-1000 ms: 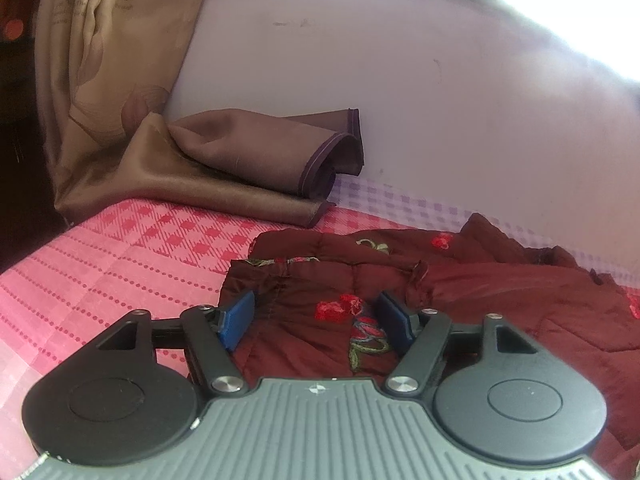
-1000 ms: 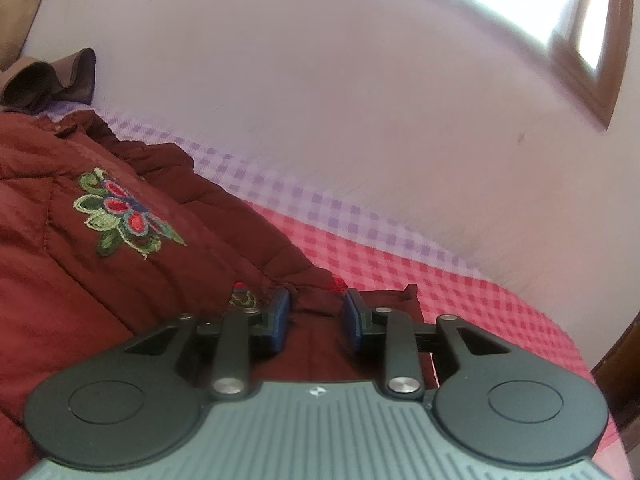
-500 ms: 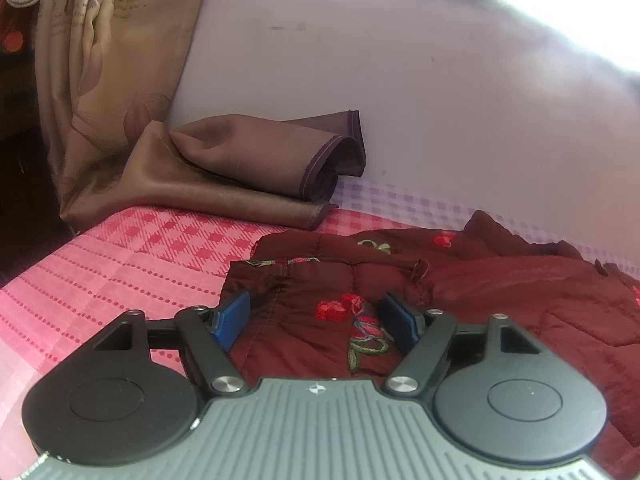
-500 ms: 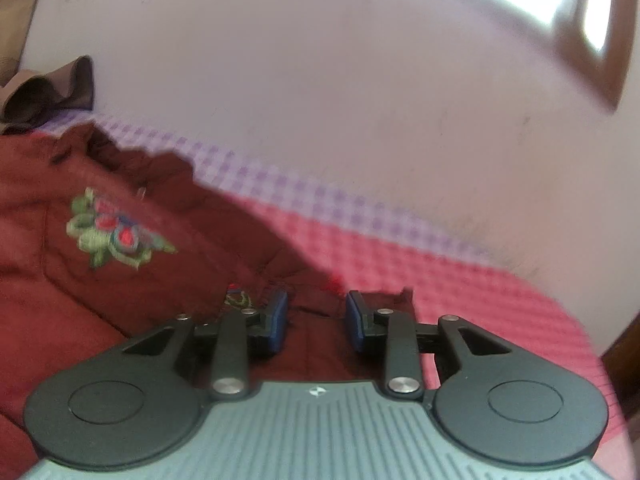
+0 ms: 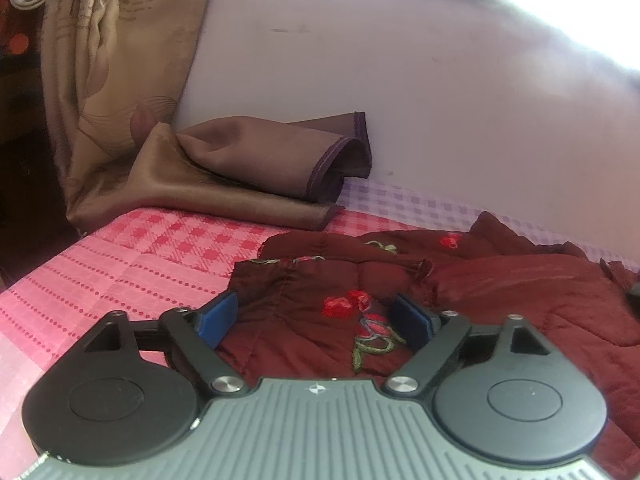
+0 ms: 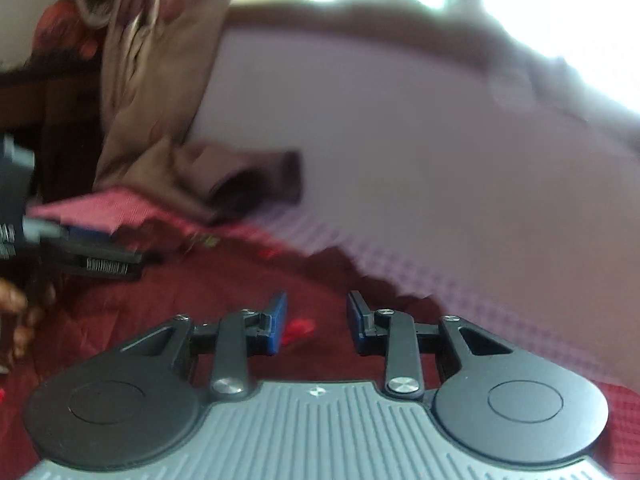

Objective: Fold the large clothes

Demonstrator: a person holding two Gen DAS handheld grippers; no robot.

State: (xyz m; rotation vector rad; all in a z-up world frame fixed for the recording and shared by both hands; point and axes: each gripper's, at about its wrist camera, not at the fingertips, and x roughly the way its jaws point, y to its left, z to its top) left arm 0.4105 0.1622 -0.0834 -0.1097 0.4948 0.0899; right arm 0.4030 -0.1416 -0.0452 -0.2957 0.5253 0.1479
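A maroon quilted garment with red flower embroidery lies spread on the pink checked bed sheet. My left gripper is open, its blue pads wide apart above the garment's left end. In the blurred right wrist view my right gripper is open with a narrower gap, over the garment. The left gripper also shows there at the left edge, low over the cloth.
A folded brown cloth lies at the bed's far left against the pale wall. A brown patterned curtain hangs at the left. The bed's left edge drops into a dark gap.
My right gripper has swung sharply left, now facing the brown cloth and the left gripper, its jaws a little wider. My left gripper has hardly moved and stays open.
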